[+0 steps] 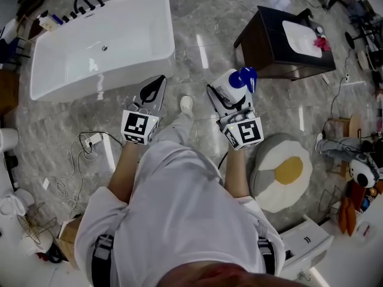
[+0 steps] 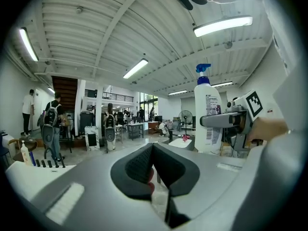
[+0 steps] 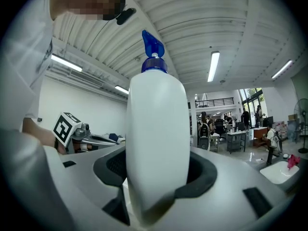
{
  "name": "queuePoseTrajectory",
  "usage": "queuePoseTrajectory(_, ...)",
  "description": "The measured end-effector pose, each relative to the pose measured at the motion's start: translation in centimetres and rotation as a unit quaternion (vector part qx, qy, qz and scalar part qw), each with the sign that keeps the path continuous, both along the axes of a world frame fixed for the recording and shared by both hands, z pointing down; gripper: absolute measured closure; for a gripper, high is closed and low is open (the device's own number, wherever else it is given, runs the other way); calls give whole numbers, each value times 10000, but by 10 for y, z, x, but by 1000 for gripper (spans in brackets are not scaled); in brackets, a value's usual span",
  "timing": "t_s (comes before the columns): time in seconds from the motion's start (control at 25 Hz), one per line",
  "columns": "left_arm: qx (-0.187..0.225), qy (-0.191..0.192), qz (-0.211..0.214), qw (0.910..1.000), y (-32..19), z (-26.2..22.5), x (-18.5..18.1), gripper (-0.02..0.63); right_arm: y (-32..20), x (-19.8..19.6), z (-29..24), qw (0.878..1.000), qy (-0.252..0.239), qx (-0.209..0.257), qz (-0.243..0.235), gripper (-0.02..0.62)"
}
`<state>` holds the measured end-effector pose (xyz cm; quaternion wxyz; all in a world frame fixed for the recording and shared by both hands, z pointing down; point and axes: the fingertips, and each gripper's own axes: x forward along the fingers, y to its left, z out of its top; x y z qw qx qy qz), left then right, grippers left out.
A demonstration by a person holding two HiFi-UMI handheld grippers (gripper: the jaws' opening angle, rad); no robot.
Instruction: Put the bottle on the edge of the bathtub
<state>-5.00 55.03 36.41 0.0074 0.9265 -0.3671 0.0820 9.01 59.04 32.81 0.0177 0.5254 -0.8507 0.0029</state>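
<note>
The right gripper (image 1: 232, 95) clamped the white plastic pump bottle with a blue nozzle (image 1: 229, 82) upright, apart from the glossy white rectangular bathtub (image 1: 119, 82); the left gripper (image 1: 157, 84) was closed, holding nothing.

Upright white bottle (image 3: 158, 138), blue pump top

The grey marble floor (image 1: 206, 17) carries a white bathtub (image 1: 72, 89), a dark cabinet (image 1: 266, 49) with a basin (image 1: 301, 39), an egg-shaped cushion (image 1: 269, 187) and loose cables (image 1: 72, 160).
</note>
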Motion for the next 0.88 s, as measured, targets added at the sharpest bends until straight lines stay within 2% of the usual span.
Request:
queuePoseTrajectory(0.2, -79, 140, -168, 9997, -74, 2, 26, 611, -75, 26, -6, 9998, 23, 8, -174, 337)
queuePoseTrajectory(0.4, -222, 257, -356, 9988, -171, 7, 45, 611, -169, 51, -5, 9993, 15, -144, -356, 337)
queuePoseTrajectory(0.88, -250, 245, -908, 9953, -325, 23, 68, 611, -336, 84, 21, 9944, -152, -430, -952, 337)
